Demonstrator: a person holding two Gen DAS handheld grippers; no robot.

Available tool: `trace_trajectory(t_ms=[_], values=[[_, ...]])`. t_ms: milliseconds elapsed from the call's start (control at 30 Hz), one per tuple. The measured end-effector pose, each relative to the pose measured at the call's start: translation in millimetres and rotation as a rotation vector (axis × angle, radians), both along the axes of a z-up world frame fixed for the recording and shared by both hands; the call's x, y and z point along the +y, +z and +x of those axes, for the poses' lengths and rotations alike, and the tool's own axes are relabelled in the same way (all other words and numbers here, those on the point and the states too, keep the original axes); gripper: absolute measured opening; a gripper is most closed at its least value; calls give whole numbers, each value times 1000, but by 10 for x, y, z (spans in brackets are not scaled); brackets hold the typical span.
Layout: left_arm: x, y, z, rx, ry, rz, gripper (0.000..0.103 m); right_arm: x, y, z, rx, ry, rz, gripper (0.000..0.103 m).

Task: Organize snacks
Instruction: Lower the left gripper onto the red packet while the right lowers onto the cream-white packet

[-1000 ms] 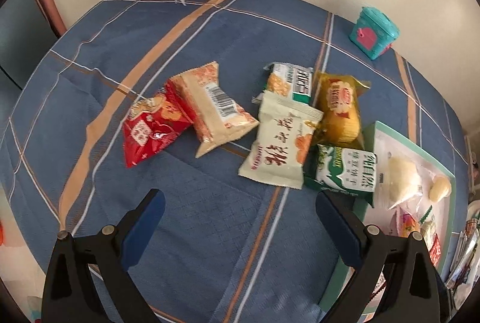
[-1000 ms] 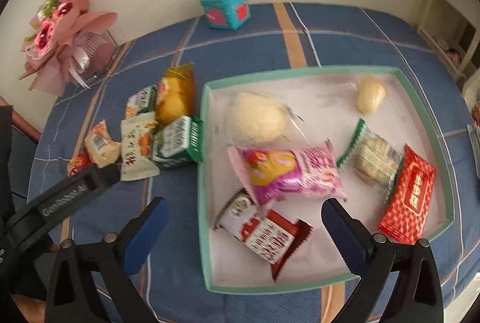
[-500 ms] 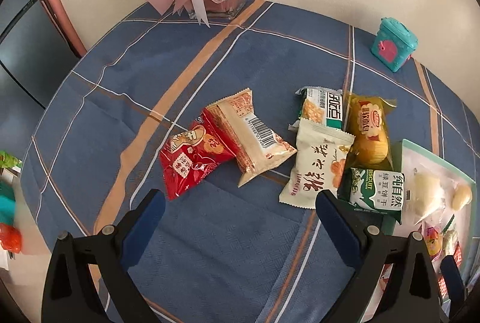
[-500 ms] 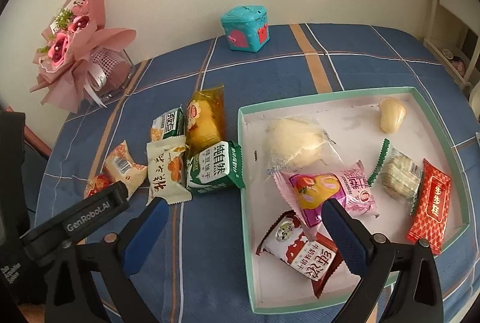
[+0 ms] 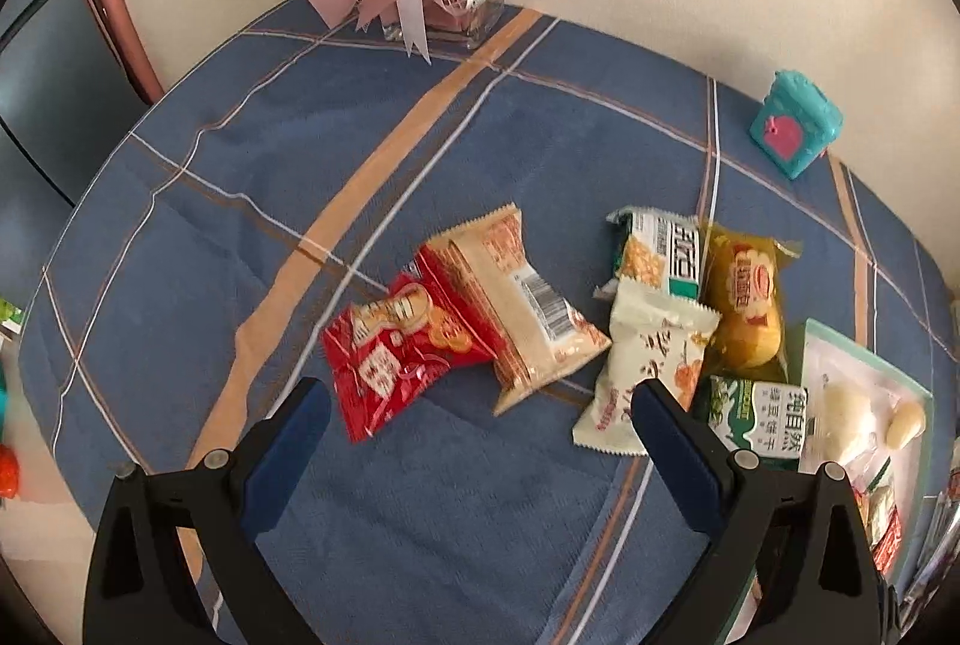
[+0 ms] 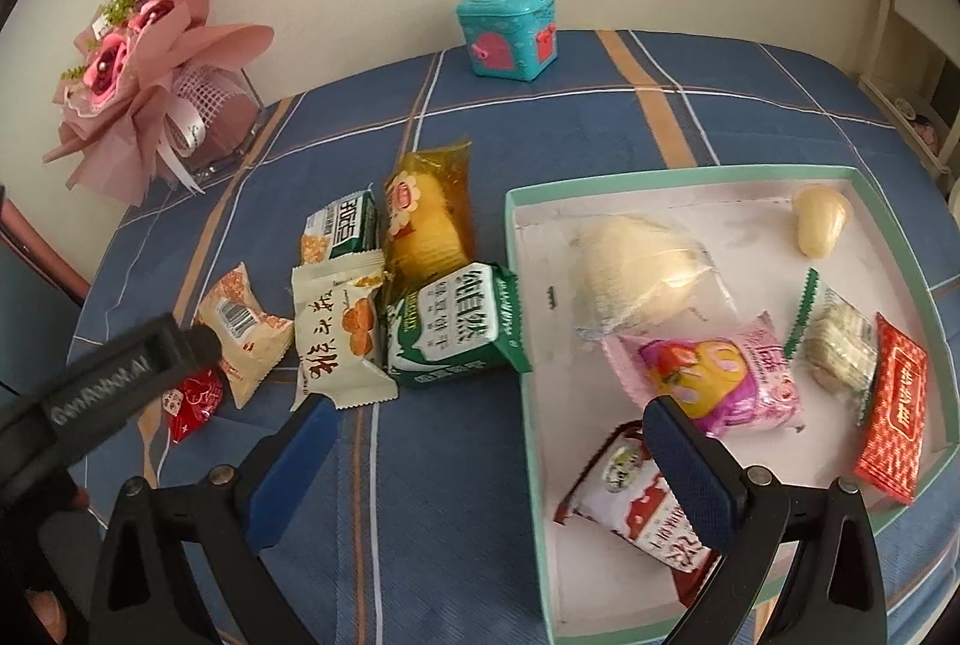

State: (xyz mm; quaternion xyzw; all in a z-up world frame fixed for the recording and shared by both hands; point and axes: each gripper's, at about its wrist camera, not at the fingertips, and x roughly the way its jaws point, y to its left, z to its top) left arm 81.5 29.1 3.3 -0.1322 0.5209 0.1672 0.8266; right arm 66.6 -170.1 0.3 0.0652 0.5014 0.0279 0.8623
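Note:
Several snack packets lie loose on the blue plaid tablecloth: a red packet (image 5: 396, 351), a beige packet (image 5: 519, 312), a white packet (image 5: 651, 366), a yellow cake packet (image 5: 747, 312), a green-and-white biscuit packet (image 6: 453, 327) and a small green packet (image 6: 342, 228). A mint-rimmed tray (image 6: 519, 297) at the right holds several snacks, among them a pink packet (image 6: 714, 381) and a red bar (image 6: 894, 417). My left gripper (image 5: 480, 408) is open and empty, just short of the red and beige packets. My right gripper (image 6: 486, 420) is open and empty, over the tray's left rim.
A pink flower bouquet in a glass vase (image 6: 150, 87) stands at the back left of the table. A teal box with a pink heart (image 6: 510, 33) stands at the back by the wall. The left gripper's body (image 6: 102, 381) shows at the left of the right wrist view.
Both grippers have pulled back and tilted up, so more of the table and back wall shows. The snacks have not moved. Both grippers stay open.

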Motion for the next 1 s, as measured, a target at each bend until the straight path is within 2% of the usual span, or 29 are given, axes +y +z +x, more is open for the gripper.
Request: trace_trajectory(t_ms=[133,300,567,800,1000], values=[[123,10,-3,-22,18,18,100,78,-3,13,-20,15,1,103],[320,0,-30,-66,44,1,100,192,-4,57,-49,31,14,103],[631,12,-9,-119,61,-72,102,272,17,172,-73,72,96,103],[793,-72,66,-87,31,-141,102,374,-3,268,-74,101,85,103],[840,-281,174,-16,28,-186,102,569,-29,326,-72,157,61,90]])
